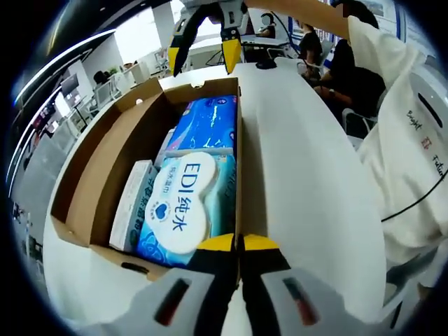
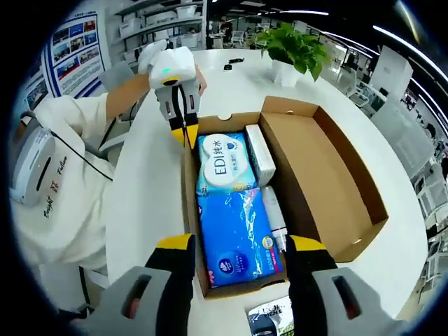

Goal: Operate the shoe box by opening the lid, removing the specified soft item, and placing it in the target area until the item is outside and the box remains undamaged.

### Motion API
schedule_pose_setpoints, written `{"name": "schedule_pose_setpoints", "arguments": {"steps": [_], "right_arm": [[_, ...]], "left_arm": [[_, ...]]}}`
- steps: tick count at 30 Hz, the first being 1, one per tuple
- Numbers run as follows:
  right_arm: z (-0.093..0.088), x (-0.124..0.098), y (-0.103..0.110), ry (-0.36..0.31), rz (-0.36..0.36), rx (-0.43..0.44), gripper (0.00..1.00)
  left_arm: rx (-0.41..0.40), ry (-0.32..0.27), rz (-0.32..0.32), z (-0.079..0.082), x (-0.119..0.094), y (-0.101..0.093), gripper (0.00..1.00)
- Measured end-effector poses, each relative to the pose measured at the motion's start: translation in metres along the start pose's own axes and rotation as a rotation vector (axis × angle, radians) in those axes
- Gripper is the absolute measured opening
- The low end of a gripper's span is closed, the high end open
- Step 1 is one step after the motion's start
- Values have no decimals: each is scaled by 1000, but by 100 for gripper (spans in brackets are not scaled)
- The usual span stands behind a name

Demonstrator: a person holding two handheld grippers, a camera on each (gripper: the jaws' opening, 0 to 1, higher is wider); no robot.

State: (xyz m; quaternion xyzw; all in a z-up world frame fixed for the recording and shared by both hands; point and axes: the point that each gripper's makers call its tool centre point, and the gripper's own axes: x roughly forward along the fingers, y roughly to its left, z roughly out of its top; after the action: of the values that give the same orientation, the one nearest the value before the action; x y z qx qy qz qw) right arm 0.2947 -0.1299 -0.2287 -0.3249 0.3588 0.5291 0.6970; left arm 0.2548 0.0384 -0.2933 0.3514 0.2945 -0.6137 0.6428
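Right gripper view: glossy wipes pack point(image 2: 234, 231), cardboard box point(image 2: 336, 175).

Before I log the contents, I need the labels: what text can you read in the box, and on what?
"EDI 纯水": on the white oval label of the blue wipes pack.
Small print on the white carton beside it: too blurred to read.
Print on the second blue pack: too small to read.

Bright office: white table point(image 2: 154, 175), potted plant point(image 2: 294, 45), wall shelves point(image 2: 157, 17), ceiling strip lights point(image 2: 406, 45).
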Motion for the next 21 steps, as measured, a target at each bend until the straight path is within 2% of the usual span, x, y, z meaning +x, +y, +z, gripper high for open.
{"name": "schedule_pose_setpoints", "arguments": {"steps": [4, 8, 15, 17, 19, 21], "right_arm": [[-10, 15, 4, 73, 16, -49, 55], [-16, 21, 0, 104, 25, -49, 55], [-20, 28, 4, 109, 37, -91, 58], [-24, 36, 7, 127, 51, -87, 62], [-26, 41, 10, 138, 66, -81, 58], [-24, 43, 11, 131, 73, -74, 61]], "left_arm": [[2, -6, 4, 0, 0, 0, 1], [-8, -7, -8, 1, 0, 0, 1], [2, -2, 1, 1, 1, -1, 1], [-1, -6, 4, 1, 1, 0, 1], [-5, -7, 3, 1, 1, 0, 1], [-8, -5, 2, 1, 1, -1, 1]]}}
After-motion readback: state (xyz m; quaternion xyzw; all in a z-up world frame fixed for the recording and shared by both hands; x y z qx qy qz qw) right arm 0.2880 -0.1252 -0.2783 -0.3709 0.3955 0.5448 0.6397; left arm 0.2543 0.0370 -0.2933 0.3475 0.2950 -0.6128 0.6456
